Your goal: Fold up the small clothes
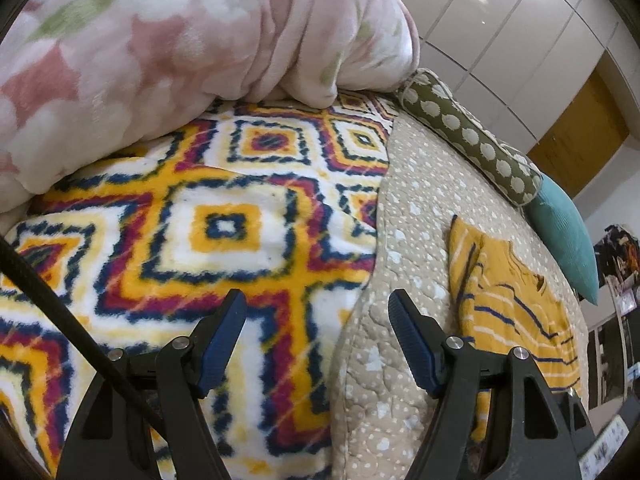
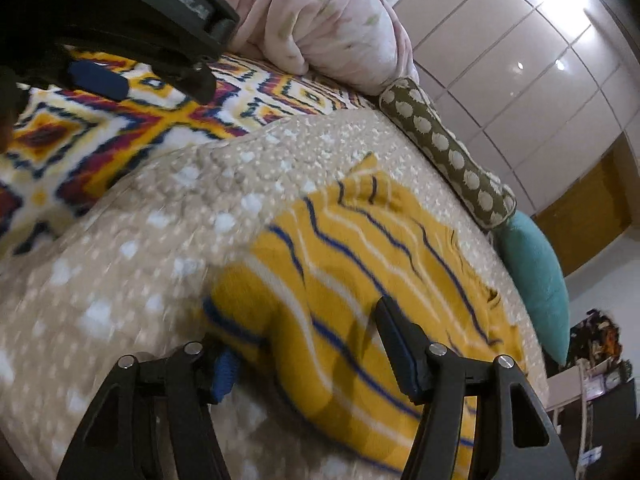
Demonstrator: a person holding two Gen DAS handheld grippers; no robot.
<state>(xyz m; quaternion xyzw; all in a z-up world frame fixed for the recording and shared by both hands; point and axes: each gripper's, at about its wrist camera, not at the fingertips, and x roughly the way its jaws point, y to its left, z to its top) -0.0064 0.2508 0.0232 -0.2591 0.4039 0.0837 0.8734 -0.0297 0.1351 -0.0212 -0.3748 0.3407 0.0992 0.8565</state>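
A small mustard-yellow knit garment with thin navy and white stripes [image 2: 360, 280] lies rumpled on the beige quilted bedspread dotted with white [image 2: 120, 240], toward the side of the bed where a green bolster with cream dots [image 2: 444, 148] and a teal cushion [image 2: 536, 280] sit along the edge. The right gripper [image 2: 308, 344] is right over its near end with the jaws spread — one finger seems to have slipped under or beside the bunched hem, the other rides above the cloth, and nothing is pinched yet. The left gripper [image 1: 316, 340] hangs apart and empty over the seam between the bedspread and a fleecy diamond-patterned blanket in yellow, red and navy [image 1: 200, 220], clear of the garment. That knit looks light, floppy and a bit stretchy — it would sag and slide if taken mid-panel, so I'd judge the hem corners or shoulder seams the sensible hold, one per gripper.
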